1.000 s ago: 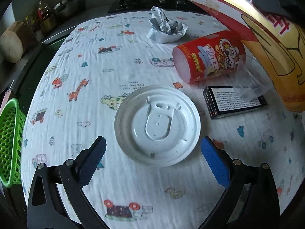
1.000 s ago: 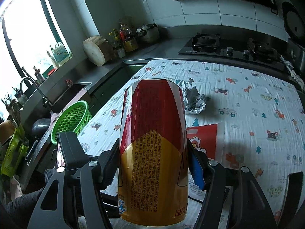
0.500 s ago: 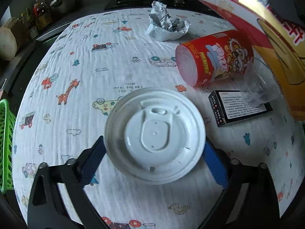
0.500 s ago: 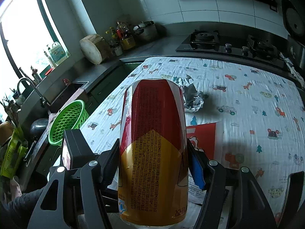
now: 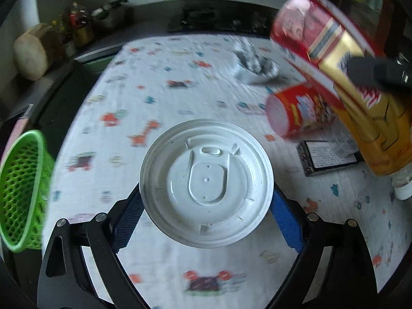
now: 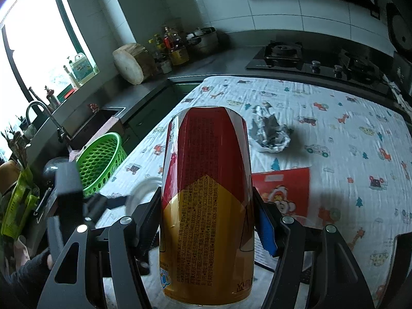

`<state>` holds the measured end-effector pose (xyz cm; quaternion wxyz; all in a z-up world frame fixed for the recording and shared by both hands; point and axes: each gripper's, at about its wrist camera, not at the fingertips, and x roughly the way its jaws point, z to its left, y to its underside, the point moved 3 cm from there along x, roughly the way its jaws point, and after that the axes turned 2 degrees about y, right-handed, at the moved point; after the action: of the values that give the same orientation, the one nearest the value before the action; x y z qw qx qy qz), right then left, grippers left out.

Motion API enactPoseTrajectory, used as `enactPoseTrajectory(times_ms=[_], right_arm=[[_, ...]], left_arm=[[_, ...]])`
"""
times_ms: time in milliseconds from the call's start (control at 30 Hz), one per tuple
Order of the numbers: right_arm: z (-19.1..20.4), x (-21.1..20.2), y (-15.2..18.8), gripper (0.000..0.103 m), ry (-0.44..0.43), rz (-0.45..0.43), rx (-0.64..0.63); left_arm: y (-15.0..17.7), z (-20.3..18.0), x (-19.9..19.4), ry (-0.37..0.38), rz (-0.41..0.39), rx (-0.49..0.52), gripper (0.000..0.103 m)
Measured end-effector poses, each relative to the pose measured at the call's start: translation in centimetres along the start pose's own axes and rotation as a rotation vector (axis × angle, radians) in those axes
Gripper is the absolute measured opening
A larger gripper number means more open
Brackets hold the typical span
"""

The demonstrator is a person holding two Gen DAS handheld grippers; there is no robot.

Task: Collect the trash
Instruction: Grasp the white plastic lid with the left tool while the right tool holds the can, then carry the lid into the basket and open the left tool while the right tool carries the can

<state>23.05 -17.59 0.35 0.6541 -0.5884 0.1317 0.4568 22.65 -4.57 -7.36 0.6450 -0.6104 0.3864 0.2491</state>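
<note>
left gripper (image 5: 206,206) clamps white lid (image 5: 206,181) by its rim, pads on both sides; green basket (image 5: 22,190) far left of jaws; red-gold can (image 5: 342,77) upper right, airborne

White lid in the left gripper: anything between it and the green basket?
Nothing visible. The white lid sits between the left gripper pads; the green basket is off the table's left edge, with only bare patterned cloth between. The can, cup and foil lie to the right.

Left tool (image 5: 206,206) closed on white lid (image 5: 206,182), lid lifted off cloth — basket (image 5: 20,190) nearer
</note>
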Motion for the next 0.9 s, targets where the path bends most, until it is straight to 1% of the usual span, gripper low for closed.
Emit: enactPoseTrajectory(times_ms=[133,300,467,500,600,733,900], right_arm=[[1.6,0.4,-0.3,0.062,-0.012,0.003,-0.017],[4.2,1.3,-0.7,0.062,-0.036,0.009,-0.047],[7.3,2.7,-1.2,0.062,-0.058,0.024,-0.078],[8.1,3.1,-1.3,0.062,-0.064,0.027,-0.086],[9.9,4.0,-1.6,0.062,-0.079,0.035,-0.103],[12.4,5.4,-1.8,0.062,-0.095,0.05,-0.12],[15.6,7.3,-2.2,0.062,-0.118,0.072,-0.145]], left_arm=[[-0.1,2.8,-2.2,-0.057,-0.044,-0.037,0.09],[0.2,7.2,-5.3,-0.133,-0.101,-0.096,0.09],[0.8,13.0,-7.6,-0.202,-0.13,-0.176,0.09],[1.0,14.8,-8.0,-0.22,-0.132,-0.202,0.09],[1.7,18.6,-8.3,-0.252,-0.126,-0.26,0.09],[2.9,24.1,-8.0,-0.306,-0.1,-0.337,0.09],[4.3,29.0,-7.1,-0.36,-0.056,-0.394,0.091]])
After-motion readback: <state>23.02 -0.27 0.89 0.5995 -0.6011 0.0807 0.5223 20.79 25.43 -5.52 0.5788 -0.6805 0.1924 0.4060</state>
